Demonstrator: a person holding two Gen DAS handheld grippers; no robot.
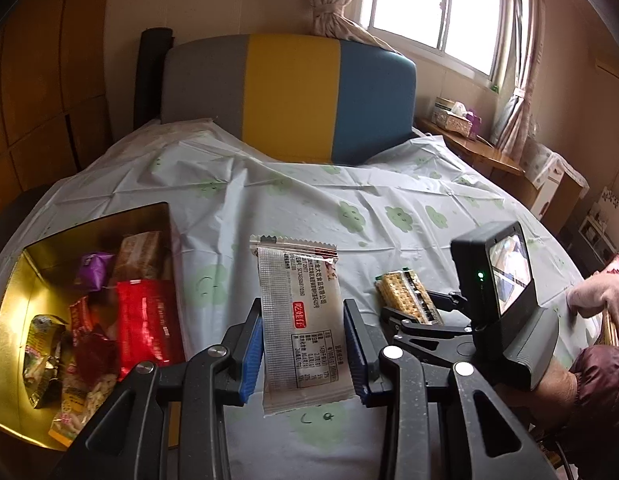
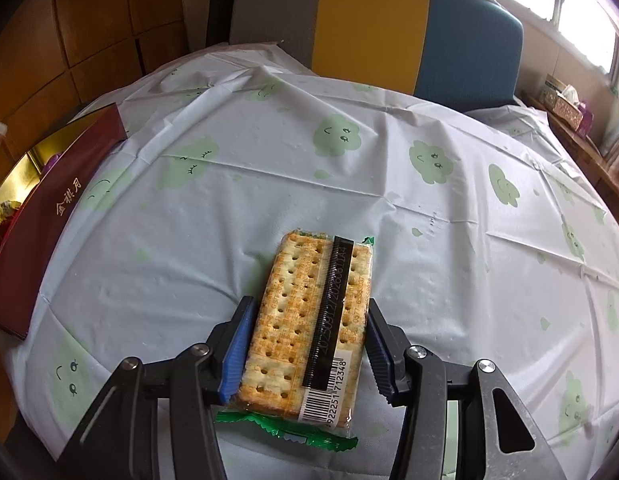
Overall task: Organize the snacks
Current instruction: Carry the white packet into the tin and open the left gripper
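Note:
My left gripper is shut on a silver snack packet, which stands upright between the blue pads above the tablecloth. Just to its left lies an open box with a gold inside, holding several snack packs, among them a red packet and a purple one. My right gripper is shut on a clear-wrapped cracker pack with a black seal strip and a barcode. The left wrist view shows the same cracker pack in the right gripper, to the right of the silver packet.
A round table wears a white cloth with green cloud faces. The box's dark red outer wall stands at the table's left edge. Behind the table is a grey, yellow and blue chair back. A person's gloved hand is at the right.

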